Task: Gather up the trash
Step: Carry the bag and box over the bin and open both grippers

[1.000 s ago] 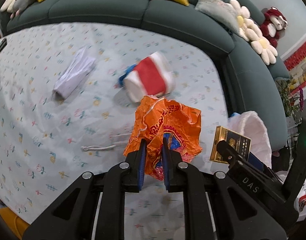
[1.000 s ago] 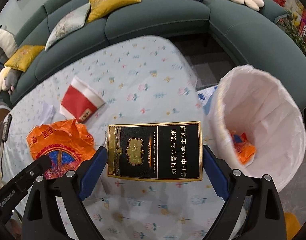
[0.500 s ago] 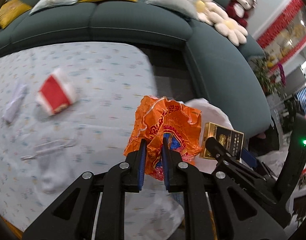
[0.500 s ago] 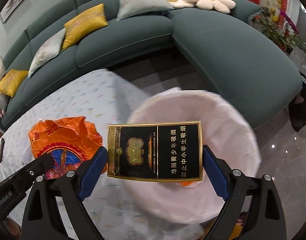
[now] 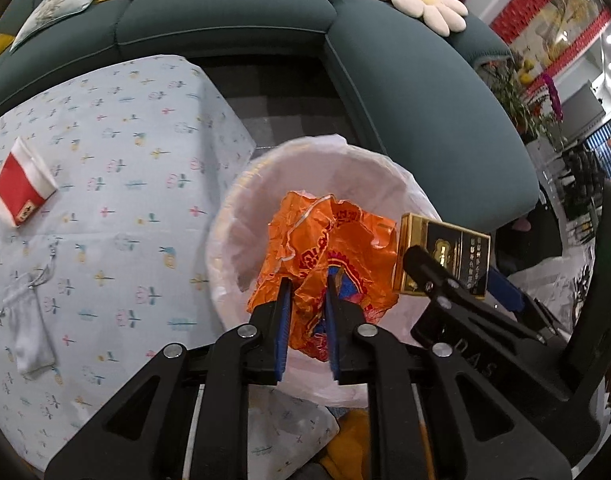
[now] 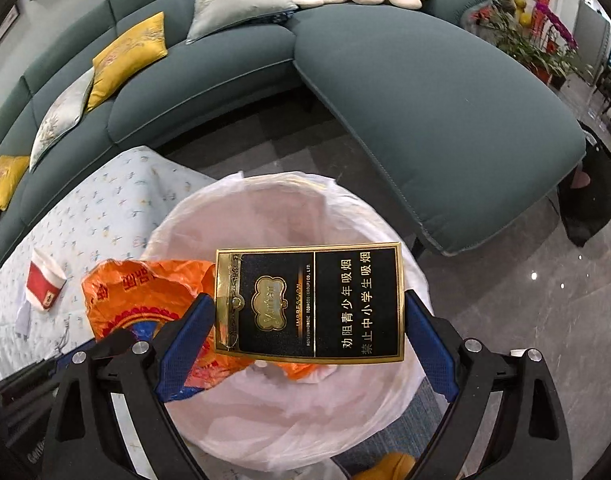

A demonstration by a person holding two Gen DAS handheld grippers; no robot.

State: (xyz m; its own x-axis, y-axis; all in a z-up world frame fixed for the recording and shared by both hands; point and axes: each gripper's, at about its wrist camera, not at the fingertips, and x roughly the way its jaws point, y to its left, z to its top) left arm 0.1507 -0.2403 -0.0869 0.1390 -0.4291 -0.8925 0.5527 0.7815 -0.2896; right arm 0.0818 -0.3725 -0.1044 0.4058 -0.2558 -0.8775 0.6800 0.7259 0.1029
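A low table under a pale flower-print cloth [image 5: 117, 152] carries a red-and-white paper cup [image 5: 21, 190] lying on its side at nine o'clock and a small grey drawstring pouch [image 5: 27, 328] near seven o'clock.

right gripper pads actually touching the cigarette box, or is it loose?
Touching. In the right wrist view both blue pads of the right gripper press the short edges of the cigarette box, which hangs clamped over the bin.

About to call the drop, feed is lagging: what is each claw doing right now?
Left claw: closed on the orange wrapper.
Right claw: closed on the black-and-gold cigarette box.
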